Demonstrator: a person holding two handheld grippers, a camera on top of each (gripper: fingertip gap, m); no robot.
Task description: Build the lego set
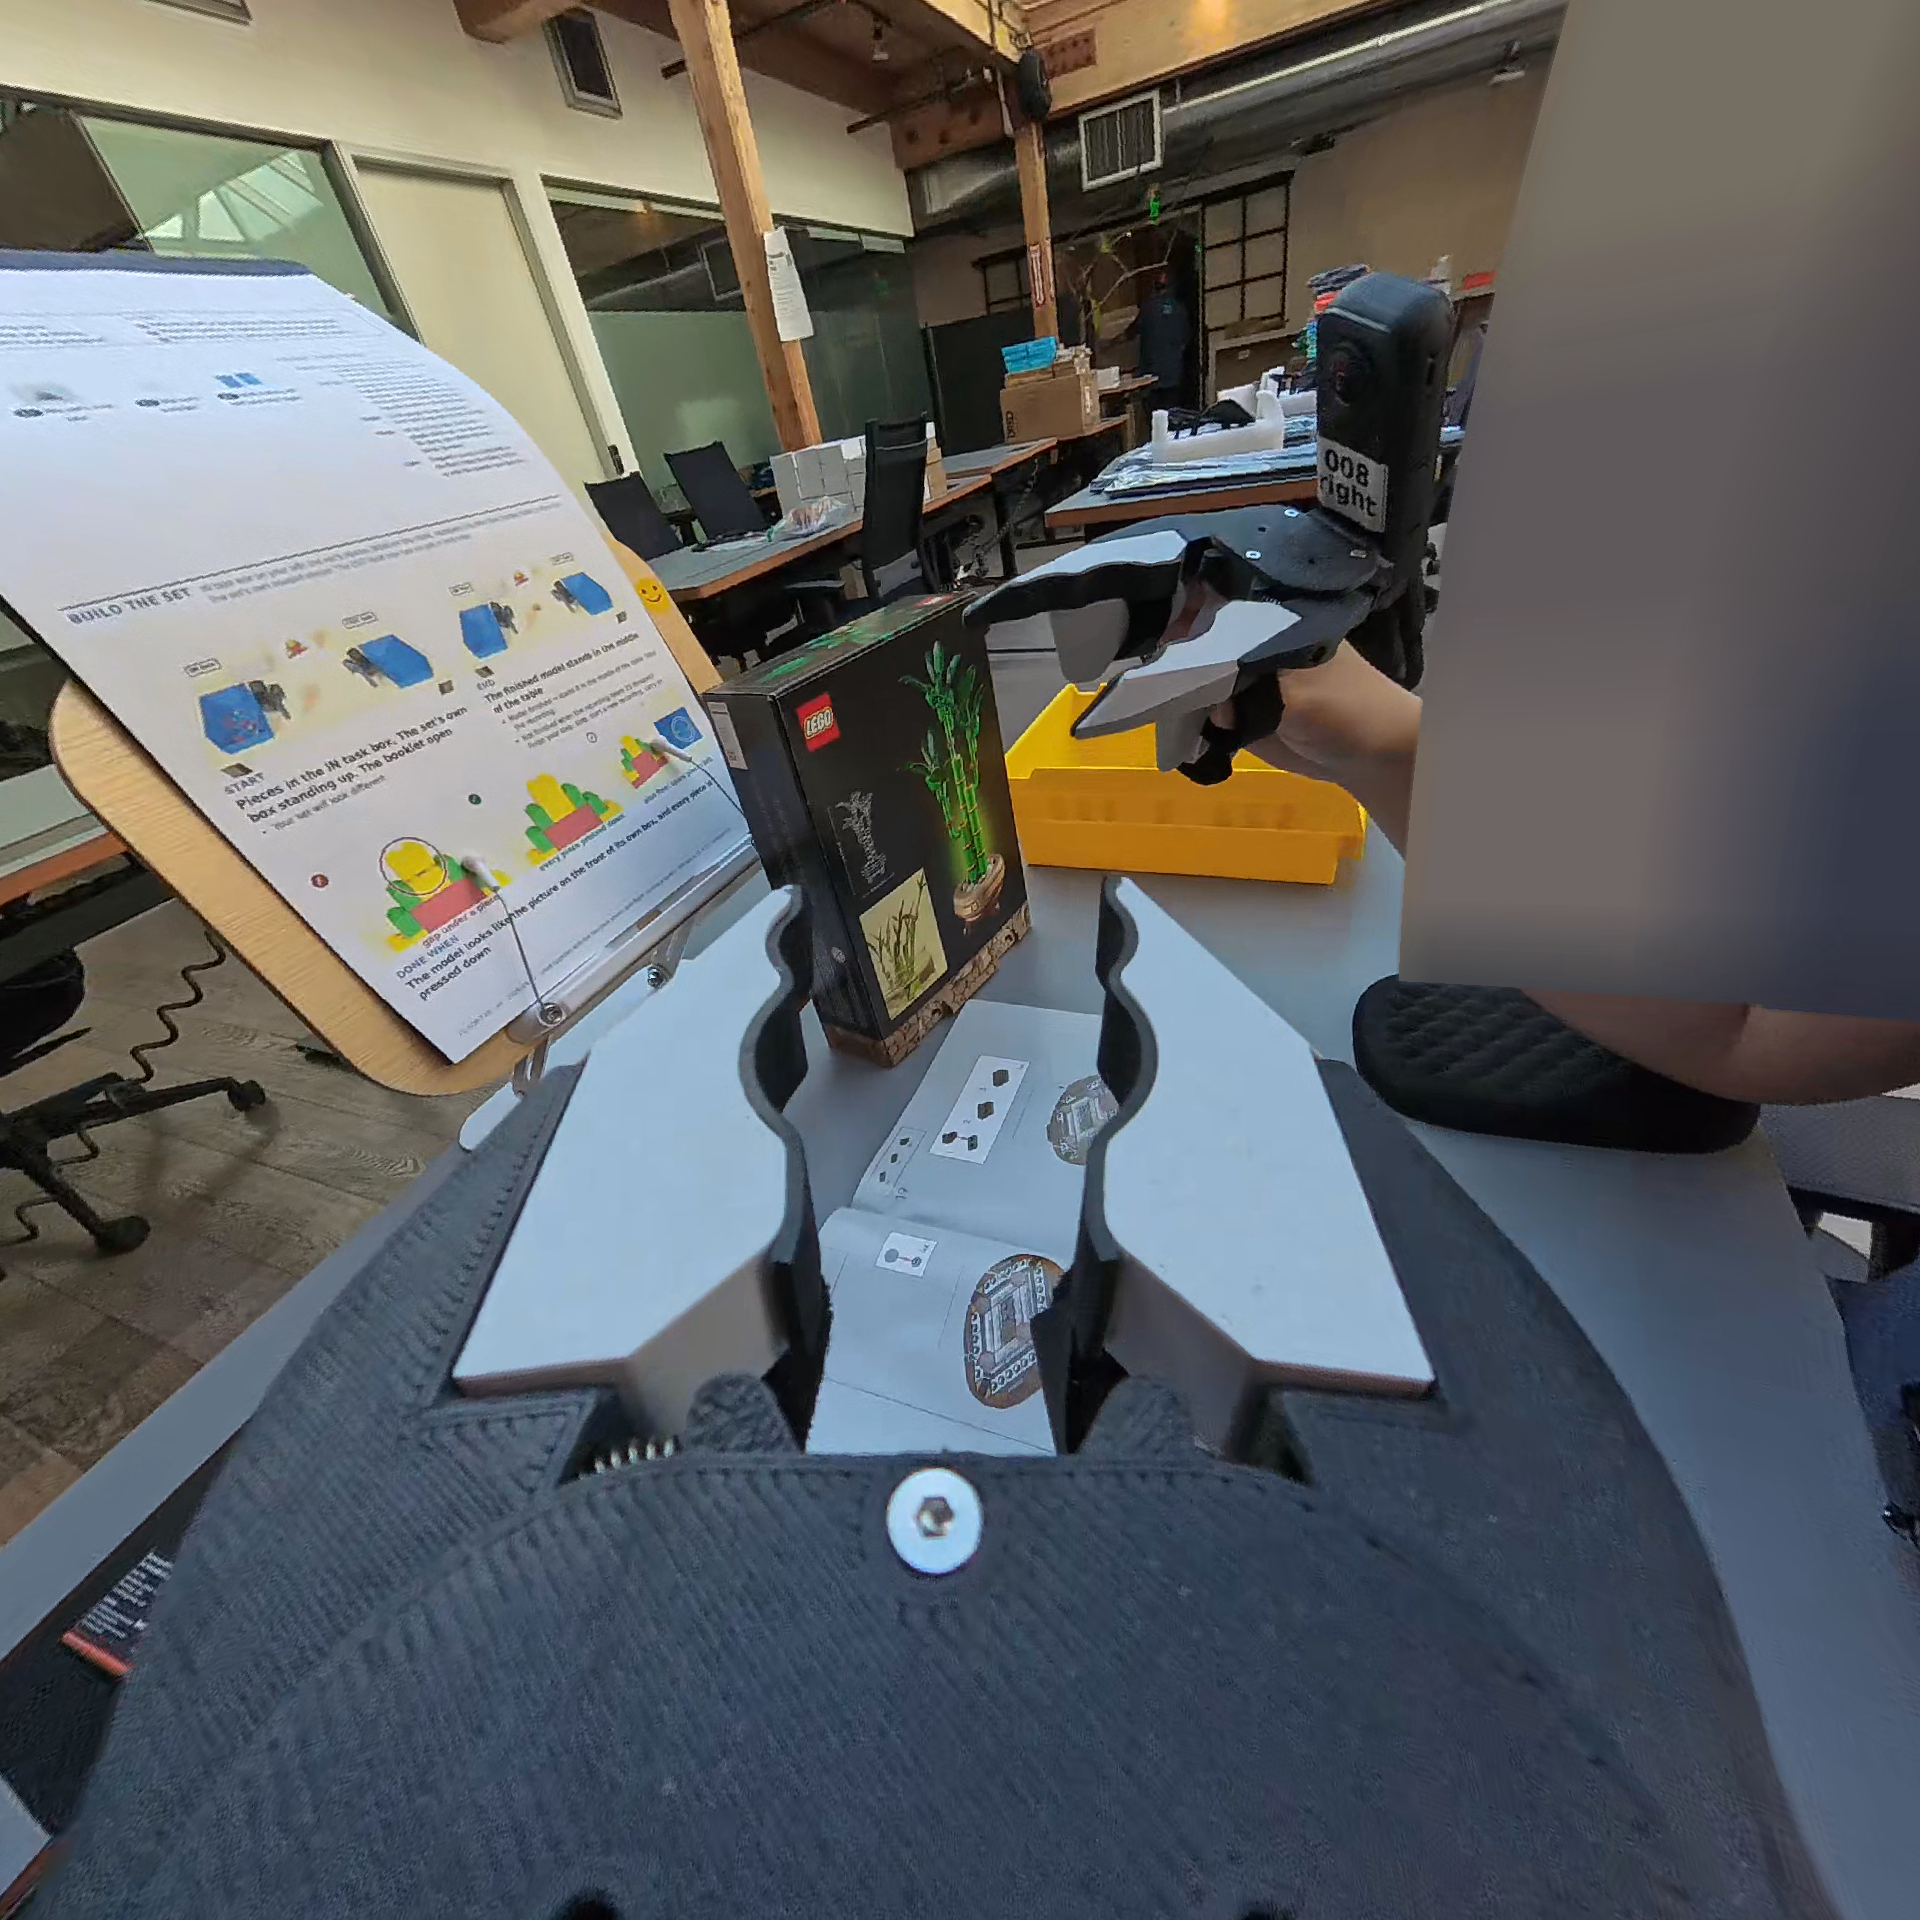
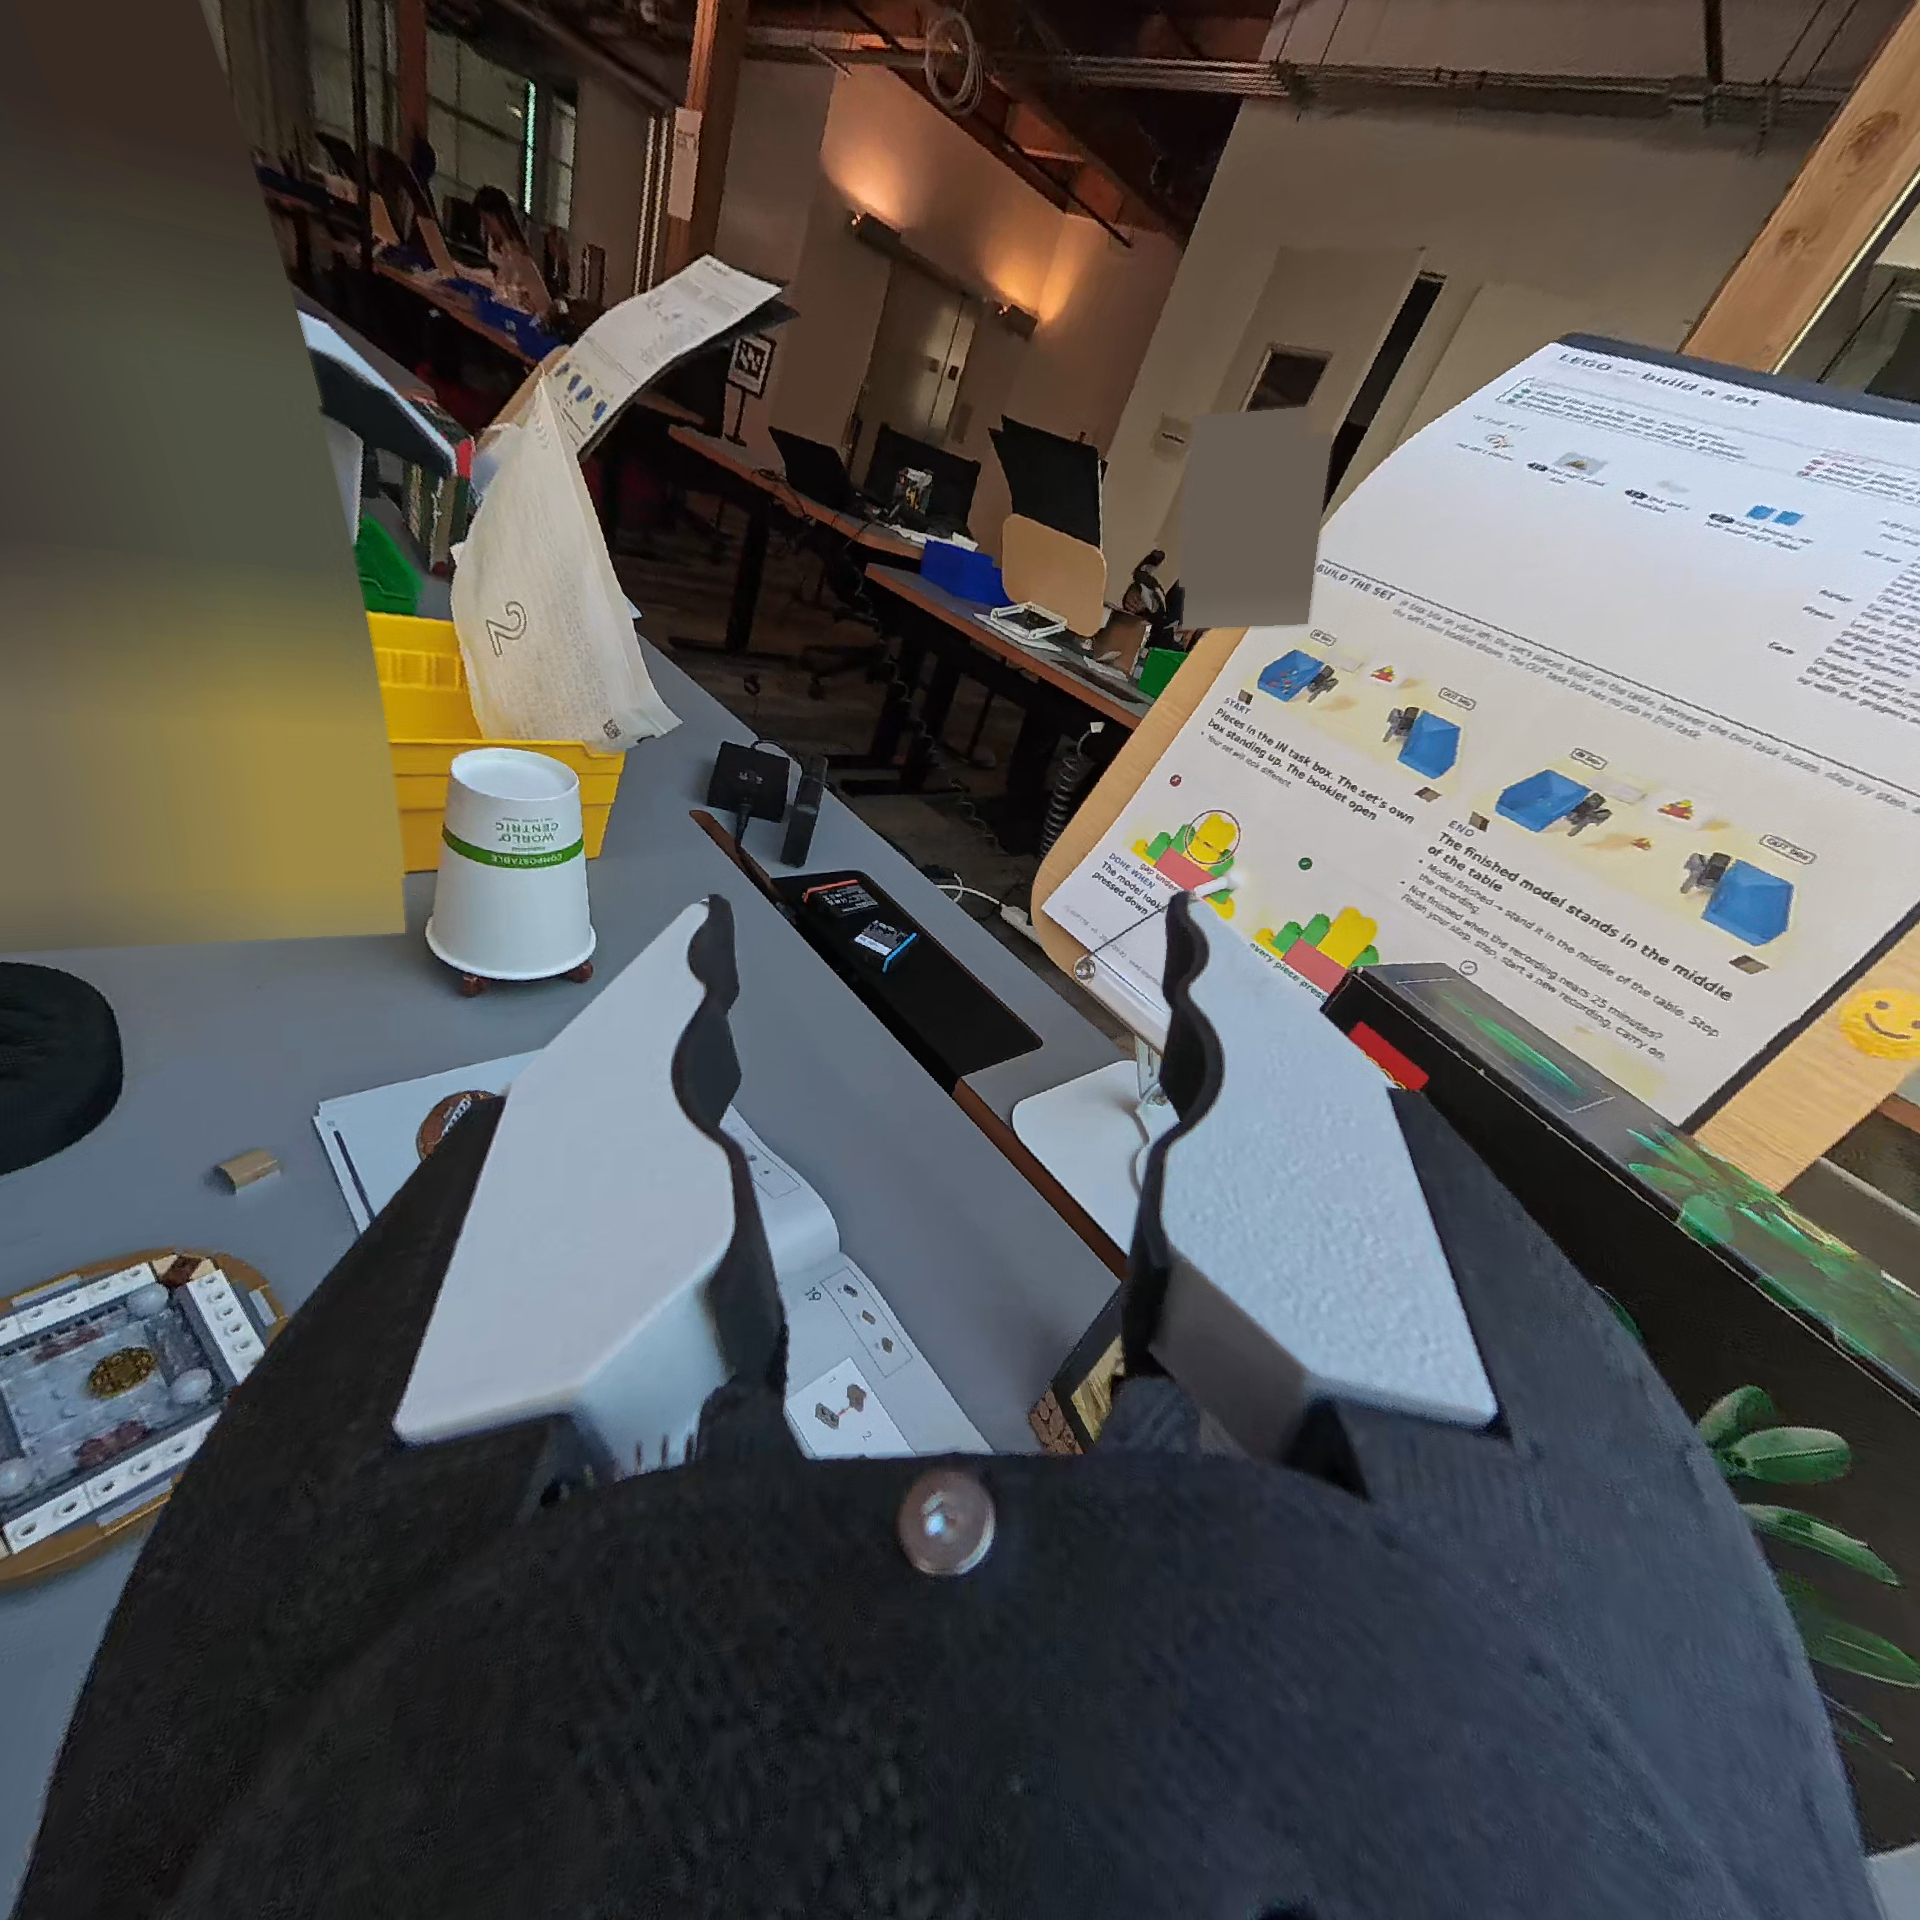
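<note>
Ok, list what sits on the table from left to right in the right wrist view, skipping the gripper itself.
Partly built lego base → small tan piece → upturned paper cup → open instruction booklet → black set box.

A grey tabletop [image 2: 156,1049] carries the set's black box [image 1: 883,821] standing upright, with the open instruction booklet [image 1: 966,1236] flat just before it. A yellow bin [image 1: 1174,810] sits behind. Nearby rest an upturned paper cup [image 2: 511,868], a small tan brick [image 2: 247,1168] and the part-built round base [image 2: 114,1387].
</note>
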